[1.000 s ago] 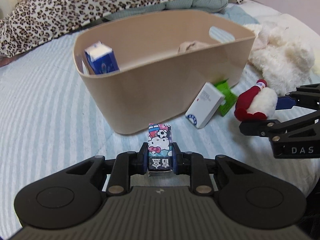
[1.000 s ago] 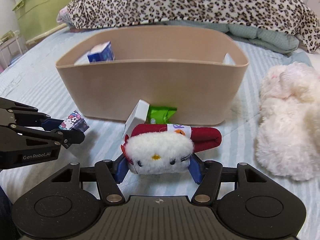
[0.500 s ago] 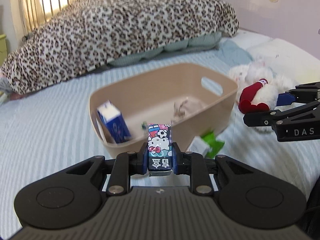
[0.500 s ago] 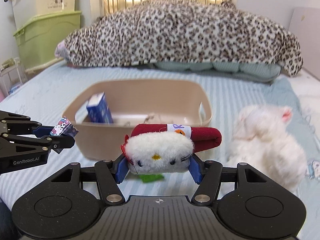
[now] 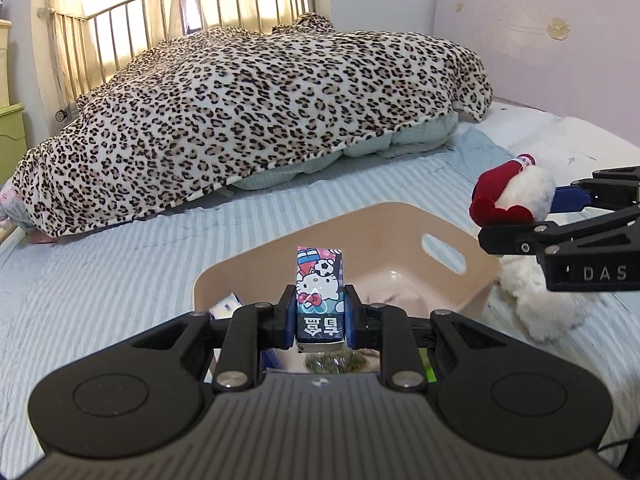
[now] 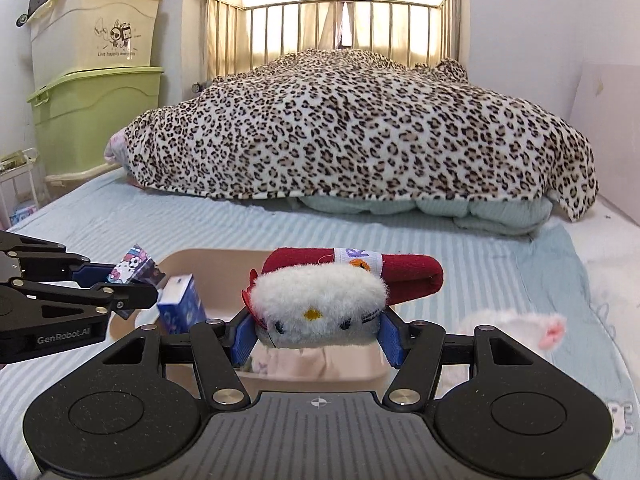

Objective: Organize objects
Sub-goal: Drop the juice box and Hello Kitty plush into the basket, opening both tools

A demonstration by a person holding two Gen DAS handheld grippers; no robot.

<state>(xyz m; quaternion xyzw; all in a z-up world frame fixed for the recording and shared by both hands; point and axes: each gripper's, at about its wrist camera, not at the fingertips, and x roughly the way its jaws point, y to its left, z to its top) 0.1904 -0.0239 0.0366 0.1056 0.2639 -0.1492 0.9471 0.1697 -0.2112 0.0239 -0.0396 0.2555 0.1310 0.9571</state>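
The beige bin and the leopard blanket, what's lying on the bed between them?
Nothing: in both wrist views only bare striped sheet runs from the beige bin to the leopard blanket and the pale green quilt under it.

Both wrist views look across the bin (image 5: 472,276) toward the leopard blanket (image 6: 360,136).

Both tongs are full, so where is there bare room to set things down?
Bare striped sheet lies between the leopard blanket and the beige bin. The bin already holds a blue carton; its right side is crowded by a white plush.
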